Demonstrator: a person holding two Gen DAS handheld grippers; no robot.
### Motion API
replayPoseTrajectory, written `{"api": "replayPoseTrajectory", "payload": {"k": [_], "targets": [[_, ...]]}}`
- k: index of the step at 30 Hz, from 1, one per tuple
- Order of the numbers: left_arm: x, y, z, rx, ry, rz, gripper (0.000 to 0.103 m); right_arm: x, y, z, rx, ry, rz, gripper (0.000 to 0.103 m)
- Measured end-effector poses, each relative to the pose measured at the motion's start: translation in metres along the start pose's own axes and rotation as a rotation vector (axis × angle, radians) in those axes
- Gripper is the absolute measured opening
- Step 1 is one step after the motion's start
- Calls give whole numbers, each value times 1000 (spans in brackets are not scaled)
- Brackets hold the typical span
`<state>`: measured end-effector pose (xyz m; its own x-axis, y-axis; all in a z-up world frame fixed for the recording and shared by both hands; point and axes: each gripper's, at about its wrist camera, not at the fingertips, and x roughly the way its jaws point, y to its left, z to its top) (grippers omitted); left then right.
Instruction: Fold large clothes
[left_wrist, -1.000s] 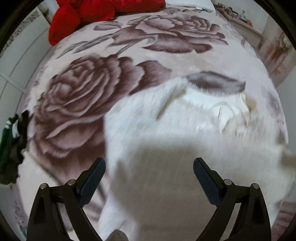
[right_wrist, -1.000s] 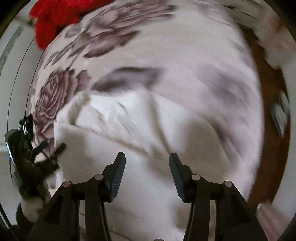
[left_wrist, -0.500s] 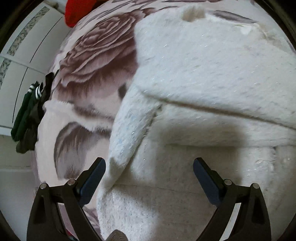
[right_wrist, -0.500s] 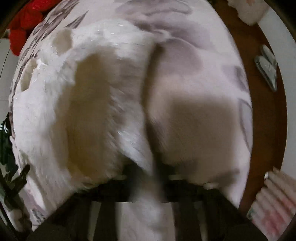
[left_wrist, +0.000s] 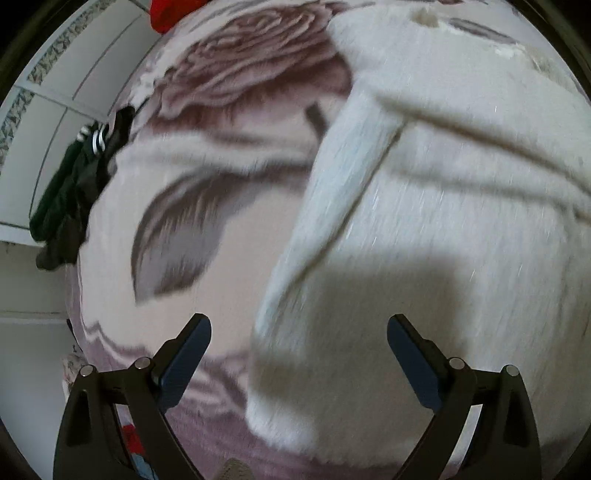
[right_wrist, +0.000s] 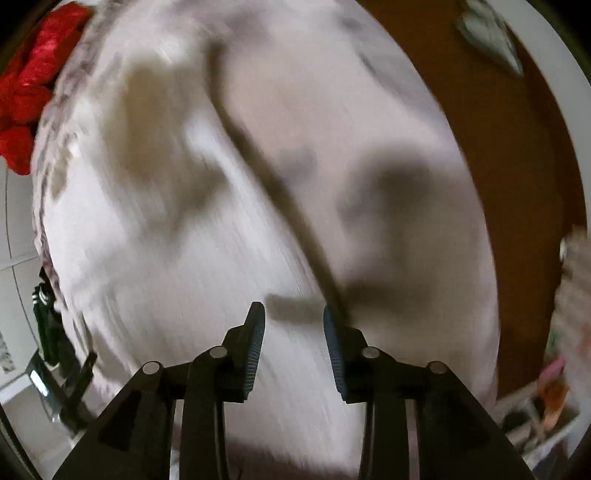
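On the bed (left_wrist: 192, 221) lies our white sweater (left_wrist: 443, 229); left gripper (left_wrist: 299, 350) jaws gape wide, right gripper (right_wrist: 293, 343) jaws, just reopening, hold nothing.

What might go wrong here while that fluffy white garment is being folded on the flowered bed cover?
1. The fluffy white garment already shows thick overlapping layers, so the open left gripper might pinch more than one.
2. The right gripper, whose fingers have just been opening with nothing between them, hangs near the bed's edge by the brown floor; a tug there could drag fabric off.
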<state>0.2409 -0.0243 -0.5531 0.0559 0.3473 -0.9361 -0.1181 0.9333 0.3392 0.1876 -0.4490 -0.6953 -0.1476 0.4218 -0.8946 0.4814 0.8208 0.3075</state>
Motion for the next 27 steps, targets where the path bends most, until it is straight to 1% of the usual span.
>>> {"api": "replayPoseTrajectory", "payload": {"k": [1, 2, 3, 4, 6, 7, 8, 10, 12, 13, 14, 15, 16, 17, 18, 19, 20, 21, 22, 24, 25, 27], "targets": [[5, 4, -8, 4, 14, -2, 98, 16, -7, -18, 17, 39, -11, 35], [11, 8, -17, 9, 32, -3, 98, 26, -12, -31, 28, 43, -8, 34], [15, 10, -22, 13, 47, -7, 98, 32, -15, -42, 47, 20, -7, 8], [19, 13, -28, 13, 55, -9, 98, 37, -17, -50, 67, 9, -29, 5], [29, 15, -38, 24, 58, 1, 98, 34, -15, -51, 65, -42, -102, 5], [39, 15, -43, 34, 73, 2, 98, 35, -15, -48, 91, -59, -122, 5], [45, 16, -46, 31, 81, -9, 99, 37, -14, -47, 107, -51, -122, 5], [49, 20, -47, 12, 86, -40, 99, 38, 4, -46, 46, -27, -182, 6], [42, 26, -44, 4, 69, -49, 99, 30, 26, -49, 14, -21, -231, 8], [36, 30, -44, 0, 48, -42, 99, 19, 39, -54, 10, -39, -249, 11], [29, 35, -44, -6, 25, -33, 99, 11, 55, -60, 0, -66, -245, 11], [26, 39, -45, -15, 9, -27, 99, -1, 71, -68, -18, -101, -210, 11], [25, 43, -46, -27, 0, -17, 99, -12, 88, -79, -33, -127, -153, 13], [28, 47, -47, -38, 0, -4, 99, -15, 106, -86, -46, -136, -95, 14], [30, 49, -49, -45, 5, 2, 99, -13, 130, -91, -68, -125, 4, 14], [38, 54, -50, -61, 17, 4, 99, -3, 158, -90, -95, -83, 118, 14], [42, 56, -50, -78, 23, 0, 99, 10, 183, -87, -111, -42, 200, 14], [47, 62, -51, -106, 28, -10, 99, 32, 218, -82, -134, 9, 297, 14], [49, 66, -51, -122, 29, -18, 99, 49, 243, -77, -156, 34, 343, 14], [48, 70, -50, -138, 20, -11, 99, 101, 314, -61, -222, 89, 412, 14], [47, 72, -50, -143, 15, -7, 99, 129, 346, -50, -220, 119, 443, 14], [47, 75, -51, -154, 12, -13, 99, 171, 392, -38, -228, 143, 466, 14]]}}
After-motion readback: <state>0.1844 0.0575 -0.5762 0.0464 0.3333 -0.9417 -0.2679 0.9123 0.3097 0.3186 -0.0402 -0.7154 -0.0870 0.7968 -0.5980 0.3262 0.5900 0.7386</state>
